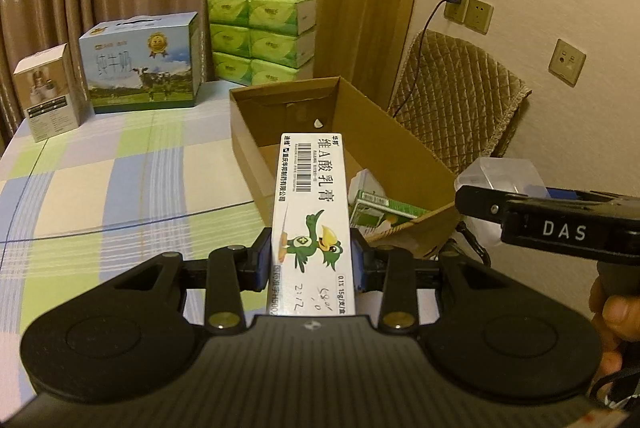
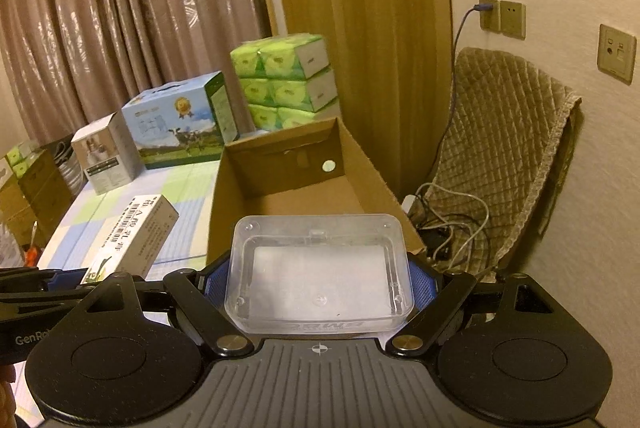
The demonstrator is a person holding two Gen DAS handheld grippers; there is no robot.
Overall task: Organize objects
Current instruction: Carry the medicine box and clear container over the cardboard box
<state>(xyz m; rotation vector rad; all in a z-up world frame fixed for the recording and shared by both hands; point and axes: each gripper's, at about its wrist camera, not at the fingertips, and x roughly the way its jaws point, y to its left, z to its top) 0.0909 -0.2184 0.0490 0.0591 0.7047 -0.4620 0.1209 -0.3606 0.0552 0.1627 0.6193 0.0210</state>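
My left gripper [image 1: 313, 262] is shut on a long white medicine box [image 1: 314, 211] with a green bird picture, held over the near left wall of an open cardboard box [image 1: 400, 143]. My right gripper [image 2: 319, 286] is shut on a clear plastic case [image 2: 319, 274], held above the near end of the same cardboard box [image 2: 240, 187]. The medicine box [image 2: 132, 240] shows at the left in the right wrist view. The right gripper [image 1: 560, 216] with the clear case [image 1: 500, 173] shows at the right in the left wrist view. A green and white carton [image 1: 384, 207] lies inside the box.
The cardboard box stands on a checked cloth [image 1: 120, 187]. At the back are a milk carton box [image 1: 144, 63], a small beige box [image 1: 48, 91] and stacked green tissue packs [image 1: 262, 35]. A padded chair [image 1: 452, 99] and cables [image 2: 448, 220] are at the right by the wall.
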